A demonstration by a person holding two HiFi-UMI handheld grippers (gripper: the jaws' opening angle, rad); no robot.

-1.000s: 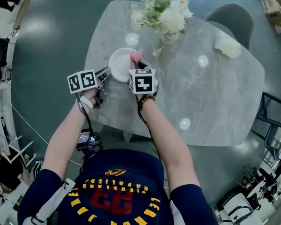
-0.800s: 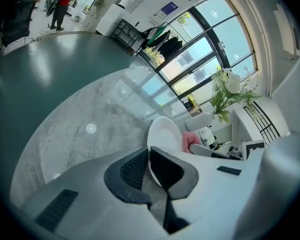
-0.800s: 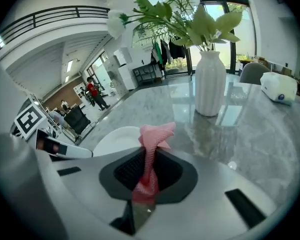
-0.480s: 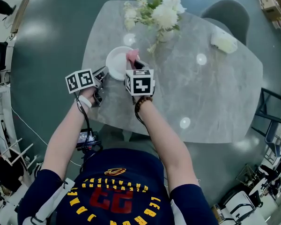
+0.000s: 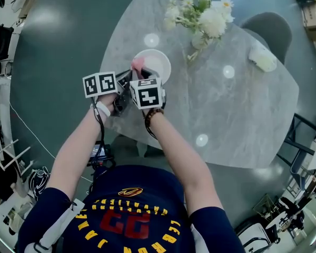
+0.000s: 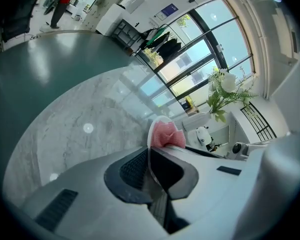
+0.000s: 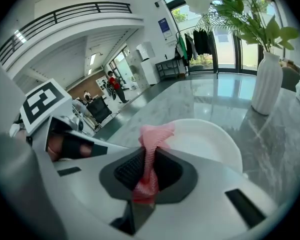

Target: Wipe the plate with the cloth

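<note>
Left gripper [image 6: 150,164] – jaws closed on the rim of the white plate [image 6: 148,140], which is seen edge-on. Pink cloth [image 6: 166,135] bunched against the plate's far side. Grey marble table [image 6: 80,129] below – white flowers [image 6: 225,84] beyond.

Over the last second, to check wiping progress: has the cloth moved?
Yes: the cloth crossed from the plate's right edge to its left, head view.

From overhead we lose the plate's [image 5: 158,65] near rim under the right gripper [image 5: 140,71], whose jaws swallow the cloth's [image 7: 152,134] lower end.
</note>
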